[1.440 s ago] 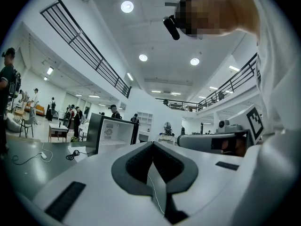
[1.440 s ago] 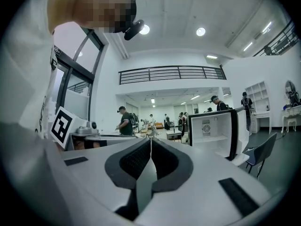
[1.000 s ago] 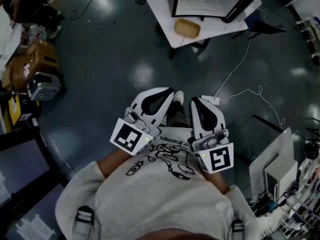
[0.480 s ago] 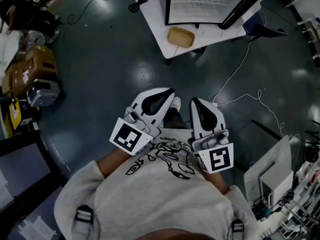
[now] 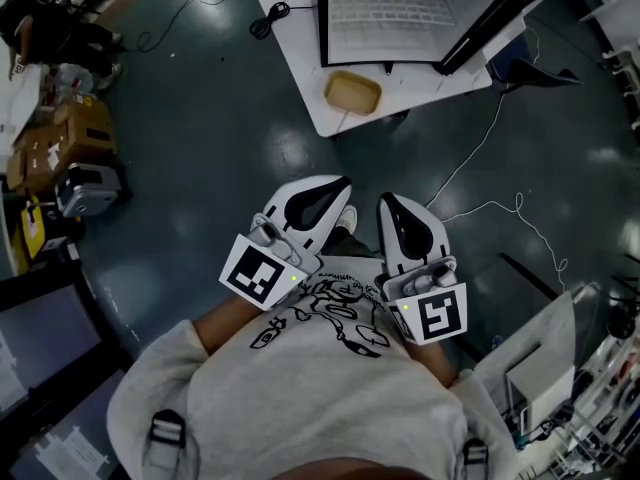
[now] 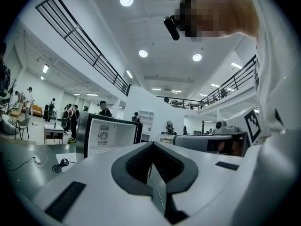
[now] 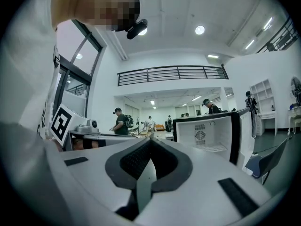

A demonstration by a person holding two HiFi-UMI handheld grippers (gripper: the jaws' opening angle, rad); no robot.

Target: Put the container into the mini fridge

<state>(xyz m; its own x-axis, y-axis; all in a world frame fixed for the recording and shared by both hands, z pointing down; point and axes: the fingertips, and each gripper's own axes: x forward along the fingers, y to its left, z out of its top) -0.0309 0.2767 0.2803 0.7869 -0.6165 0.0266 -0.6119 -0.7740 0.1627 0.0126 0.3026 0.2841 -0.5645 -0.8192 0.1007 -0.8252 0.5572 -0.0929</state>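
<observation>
A tan shallow container (image 5: 352, 92) lies on the near corner of a white table (image 5: 300, 28), in front of the open mini fridge (image 5: 410, 13) with its white inside facing me. My left gripper (image 5: 340, 181) and right gripper (image 5: 385, 200) are held side by side in front of my chest, over the floor and short of the table. Both are shut with nothing between the jaws. The left gripper view shows the fridge (image 6: 110, 135) ahead beyond the shut left gripper (image 6: 151, 145). In the right gripper view the fridge (image 7: 211, 133) stands right of the shut right gripper (image 7: 150, 142).
Cardboard boxes (image 5: 60, 133) and gear stand at the left. A white cable (image 5: 490, 208) runs over the dark floor at the right. A black cable (image 5: 268, 18) lies on the table. White equipment (image 5: 540, 358) stands at lower right. Several people (image 6: 70, 119) stand far off.
In the head view the table with fridge and container has slid down and to the left, closer to me. Both grippers keep their place in front of my chest, still shut.
</observation>
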